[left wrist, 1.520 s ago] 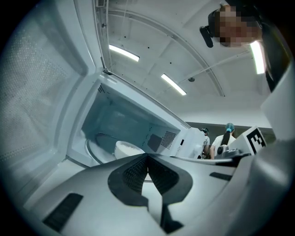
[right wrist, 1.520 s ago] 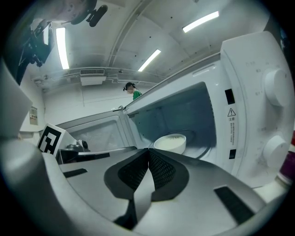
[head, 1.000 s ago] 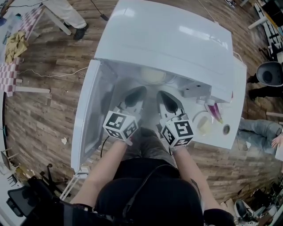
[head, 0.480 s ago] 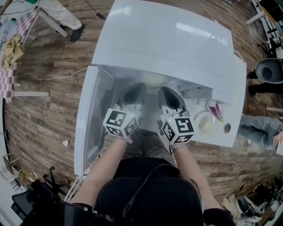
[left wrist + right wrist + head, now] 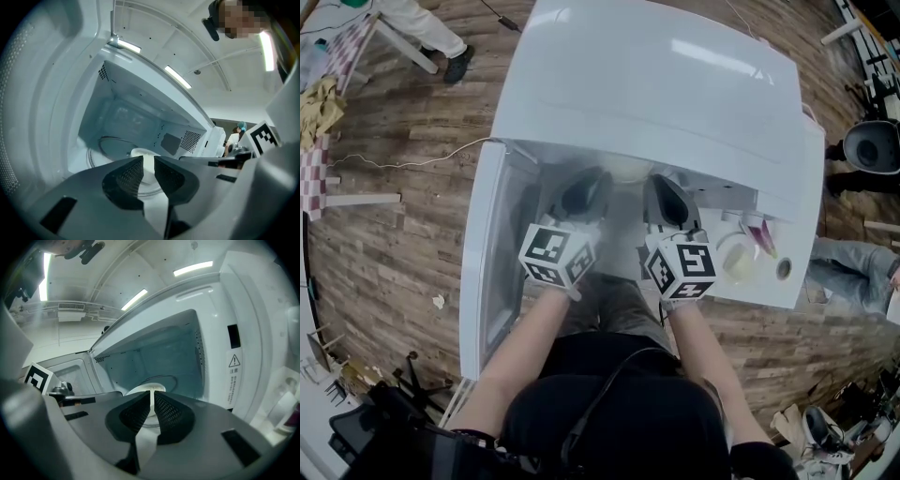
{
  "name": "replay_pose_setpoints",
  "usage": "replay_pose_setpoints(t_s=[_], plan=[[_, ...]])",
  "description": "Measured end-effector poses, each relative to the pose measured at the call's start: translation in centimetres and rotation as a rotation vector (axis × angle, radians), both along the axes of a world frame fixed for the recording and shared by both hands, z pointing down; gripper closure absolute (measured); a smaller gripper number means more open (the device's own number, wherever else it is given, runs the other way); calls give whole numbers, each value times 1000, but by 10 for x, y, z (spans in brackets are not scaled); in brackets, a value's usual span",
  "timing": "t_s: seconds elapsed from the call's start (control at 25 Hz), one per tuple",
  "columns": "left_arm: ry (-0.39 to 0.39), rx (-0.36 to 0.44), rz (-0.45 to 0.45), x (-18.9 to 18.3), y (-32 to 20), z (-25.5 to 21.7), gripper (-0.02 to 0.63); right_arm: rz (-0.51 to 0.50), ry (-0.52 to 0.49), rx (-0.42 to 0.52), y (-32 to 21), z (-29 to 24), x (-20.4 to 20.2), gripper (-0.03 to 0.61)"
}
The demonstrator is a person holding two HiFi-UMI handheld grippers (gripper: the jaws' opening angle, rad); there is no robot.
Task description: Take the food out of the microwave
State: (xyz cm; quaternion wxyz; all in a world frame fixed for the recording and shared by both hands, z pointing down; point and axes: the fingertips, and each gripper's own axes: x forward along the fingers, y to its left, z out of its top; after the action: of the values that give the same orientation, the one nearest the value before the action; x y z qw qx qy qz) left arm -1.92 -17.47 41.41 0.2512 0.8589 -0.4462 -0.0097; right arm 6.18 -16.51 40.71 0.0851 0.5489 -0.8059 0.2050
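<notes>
The white microwave [image 5: 656,84] stands with its door [image 5: 492,253] swung open to the left. Inside, a white bowl of food [image 5: 625,169] sits on the glass turntable [image 5: 110,145]. Both grippers point into the cavity side by side, short of the bowl. In the left gripper view the bowl [image 5: 140,153] shows beyond the left gripper [image 5: 148,161]. Its jaws have just been opening and stand apart with nothing between them. The right gripper [image 5: 153,397] is shut and empty, and the bowl [image 5: 146,390] lies just past its tips.
To the right of the microwave, a white table [image 5: 792,281] carries a pale cup [image 5: 736,264] and a pink item [image 5: 761,236]. A warning label [image 5: 233,376] is on the microwave's right front panel. People stand on the wooden floor at the top left [image 5: 431,33] and at the right.
Both grippers have moved a little further forward into the microwave's mouth. The bowl has not moved.
</notes>
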Motion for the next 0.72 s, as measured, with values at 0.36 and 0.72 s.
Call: replay_pose_setpoints(t_s=[0.36,0.72], plan=[[-12,-7,-30,-5,-12,3,528,38,-14,-18,-13,3,7,494],[-41,-32,-40,-2,-24,9,500,72,-17,-77,-34,12,4,453]])
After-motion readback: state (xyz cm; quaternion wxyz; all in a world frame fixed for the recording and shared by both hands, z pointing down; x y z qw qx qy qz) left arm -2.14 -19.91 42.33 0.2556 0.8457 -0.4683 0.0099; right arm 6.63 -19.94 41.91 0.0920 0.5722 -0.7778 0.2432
